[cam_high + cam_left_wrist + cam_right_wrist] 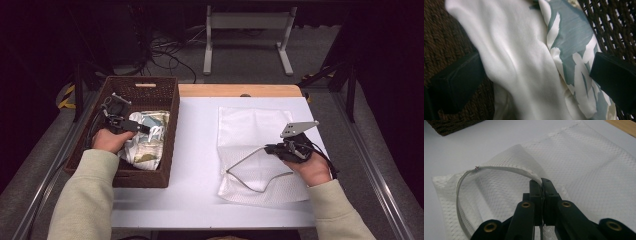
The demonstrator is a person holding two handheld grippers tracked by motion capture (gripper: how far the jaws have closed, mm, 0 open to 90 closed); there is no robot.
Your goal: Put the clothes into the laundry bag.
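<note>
White mesh, the upper lip of a laundry bag's (257,150) zippered opening, is pinched between the pressed-together jaws of the right gripper (541,185), which lifts it so the mouth gapes toward the basket side. The bag itself lies flat on the white table (195,150), well apart from the basket, and looks empty, so I judge the loading has not begun.

Over in the dark wicker basket (167,145) at the table's left end, the left gripper (145,128) hangs with its jaws spread either side of a white garment (516,67); the pads do not press on it yet. Beside that garment lies a grey-green and white patterned cloth (574,37). Grasping, carrying across and stuffing into the open bag are all left to do.

Beyond the table's wooden far edge, the dim room shows a grey floor, tangled black cables (165,52) and a pale metal stand (247,37).
</note>
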